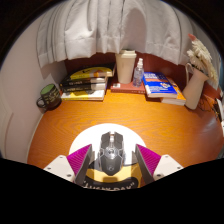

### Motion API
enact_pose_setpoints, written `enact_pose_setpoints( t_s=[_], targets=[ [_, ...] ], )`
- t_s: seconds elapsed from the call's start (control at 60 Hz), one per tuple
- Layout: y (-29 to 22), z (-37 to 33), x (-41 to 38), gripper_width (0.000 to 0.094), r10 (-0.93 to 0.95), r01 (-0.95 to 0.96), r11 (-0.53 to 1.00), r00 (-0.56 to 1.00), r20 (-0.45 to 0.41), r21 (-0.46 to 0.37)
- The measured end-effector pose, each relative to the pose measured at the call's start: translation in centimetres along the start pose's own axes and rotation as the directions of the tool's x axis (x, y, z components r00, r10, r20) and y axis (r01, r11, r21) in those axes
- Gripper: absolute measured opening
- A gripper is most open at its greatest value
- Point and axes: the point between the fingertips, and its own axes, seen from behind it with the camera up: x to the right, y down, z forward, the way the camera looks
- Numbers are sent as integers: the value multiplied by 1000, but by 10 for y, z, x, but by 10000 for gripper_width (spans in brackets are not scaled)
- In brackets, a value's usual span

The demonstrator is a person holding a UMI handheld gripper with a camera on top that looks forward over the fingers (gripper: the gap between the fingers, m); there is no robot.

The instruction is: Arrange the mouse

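A black gaming mouse (111,155) lies lengthwise between the fingers of my gripper (112,150), its nose pointing away from me. The dark inner faces of both fingers meet the mouse's sides with no gap showing, so the gripper is shut on the mouse. Under and around the mouse I see a round white mat (135,135) on the wooden desk (120,108). The mat's near edge carries a gold band (108,183) with lettering. The mouse's rear end is hidden low between the fingers.
Along the back of the desk stand a green mug (47,96), a stack of books (88,82), a white container (126,66), a small bottle (138,72) and a blue book (160,87). A white curtain (110,25) hangs behind them.
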Motion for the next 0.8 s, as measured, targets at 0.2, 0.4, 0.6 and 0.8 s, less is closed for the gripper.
enact_pose_setpoints(
  t_s=[0.2, 0.4, 0.6, 0.8],
  targets=[
    [-21, -68, 18, 866, -6, 4, 997, 1000, 25, 71],
    [-24, -145, 57, 865, -30, 27, 991, 999, 16, 129],
    [-7, -201, 104, 862, -39, 38, 985, 999, 7, 166],
    [10, -236, 137, 858, 3, -8, 983, 1000, 31, 185]
  ],
)
